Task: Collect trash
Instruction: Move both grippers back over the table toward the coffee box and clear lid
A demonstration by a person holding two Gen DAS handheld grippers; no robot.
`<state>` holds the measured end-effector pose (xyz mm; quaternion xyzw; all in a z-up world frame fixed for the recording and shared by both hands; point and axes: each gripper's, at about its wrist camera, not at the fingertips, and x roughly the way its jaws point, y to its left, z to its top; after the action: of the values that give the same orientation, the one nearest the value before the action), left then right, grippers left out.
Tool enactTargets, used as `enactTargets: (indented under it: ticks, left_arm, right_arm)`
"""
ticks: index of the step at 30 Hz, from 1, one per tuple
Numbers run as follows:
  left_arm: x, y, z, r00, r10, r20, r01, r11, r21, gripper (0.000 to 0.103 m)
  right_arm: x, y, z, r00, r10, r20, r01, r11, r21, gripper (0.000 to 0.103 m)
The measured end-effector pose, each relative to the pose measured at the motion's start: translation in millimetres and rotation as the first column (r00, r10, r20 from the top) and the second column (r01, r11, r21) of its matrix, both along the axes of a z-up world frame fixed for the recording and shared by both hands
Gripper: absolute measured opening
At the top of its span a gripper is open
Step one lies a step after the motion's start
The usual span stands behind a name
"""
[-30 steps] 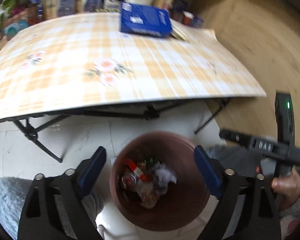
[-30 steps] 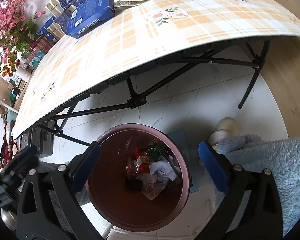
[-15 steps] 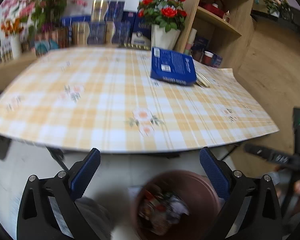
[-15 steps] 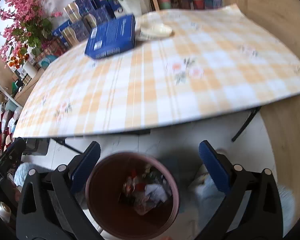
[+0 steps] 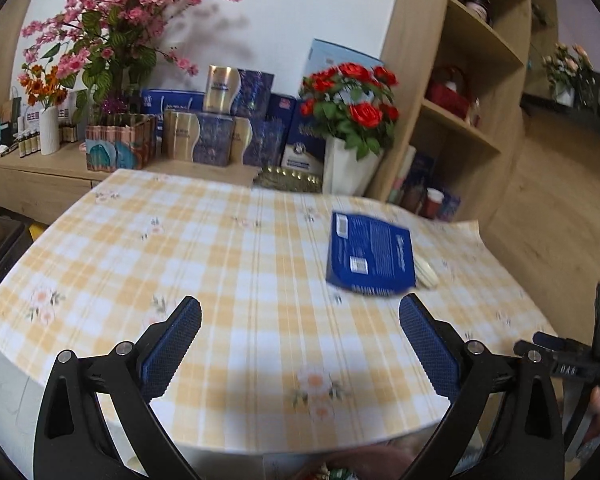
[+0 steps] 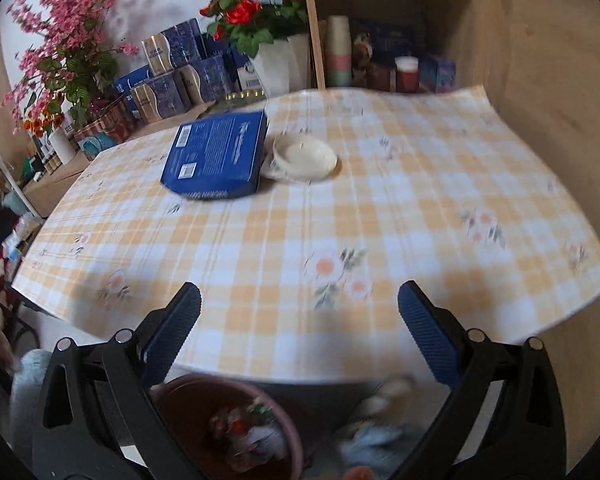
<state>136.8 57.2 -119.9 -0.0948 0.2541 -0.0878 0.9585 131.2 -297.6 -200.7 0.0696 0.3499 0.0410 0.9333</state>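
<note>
The brown waste bin point(image 6: 224, 428) stands on the floor under the table's near edge, with wrappers and crumpled paper point(image 6: 252, 436) inside; only a sliver of it shows at the bottom of the left wrist view. My left gripper point(image 5: 300, 328) is open and empty, raised over the checked tablecloth point(image 5: 236, 280). My right gripper point(image 6: 300, 324) is open and empty too, above the same cloth point(image 6: 380, 216). A blue box point(image 5: 370, 256) point(image 6: 218, 158) lies flat on the table, and a white dish point(image 6: 302, 158) sits right beside it.
Gift boxes point(image 5: 216, 132), a pot of red roses point(image 5: 350, 128) and pink blossoms point(image 5: 112, 40) line the sideboard behind the table. A wooden shelf unit point(image 5: 460, 100) stands at the right. The other gripper's black frame point(image 5: 572, 364) shows at the lower right.
Both grippers rose from over the bin and tilted up; the views now show the tabletop and the back wall. The bin has slid to the bottom edge of both views.
</note>
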Motion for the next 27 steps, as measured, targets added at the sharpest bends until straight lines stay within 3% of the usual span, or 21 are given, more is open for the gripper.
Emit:
enactTargets:
  ticks: [3, 9, 18, 22, 27]
  left_arm:
    - [16.2, 2.3, 3.4, 1.0, 0.018, 0.012, -0.018, 1.0, 0.006, 0.097]
    - [48.9, -2.7, -4.7, 1.0, 0.019, 0.002, -0.019, 0.999, 0.042, 0.097]
    - [91.1, -14.6, -24.6, 0.999, 0.018, -0.028, -0.016, 0.999, 0.05, 0.097]
    - [110.3, -19.9, -30.9, 0.999, 0.018, -0.036, -0.016, 0.998, 0.054, 0.097]
    - [134.5, -23.3, -37.2, 0.998, 0.021, -0.051, -0.019, 0.999, 0.044, 0.097]
  right_arm:
    - [15.0, -8.4, 1.6, 1.0, -0.003, 0.019, 0.003, 1.0, -0.021, 0.097]
    - [60.1, -27.7, -4.1, 0.998, -0.002, -0.067, 0.003, 1.0, 0.014, 0.097]
    - [146.1, -56.9, 7.0, 0.998, -0.065, -0.016, 0.065, 0.998, -0.003, 0.097]
    - [208.0, -58.9, 19.1, 0.999, -0.025, 0.026, 0.026, 0.998, -0.051, 0.097]
    - [296.5, -57.2, 19.8, 1.0, 0.003, 0.004, -0.002, 0.997, -0.081, 0.097]
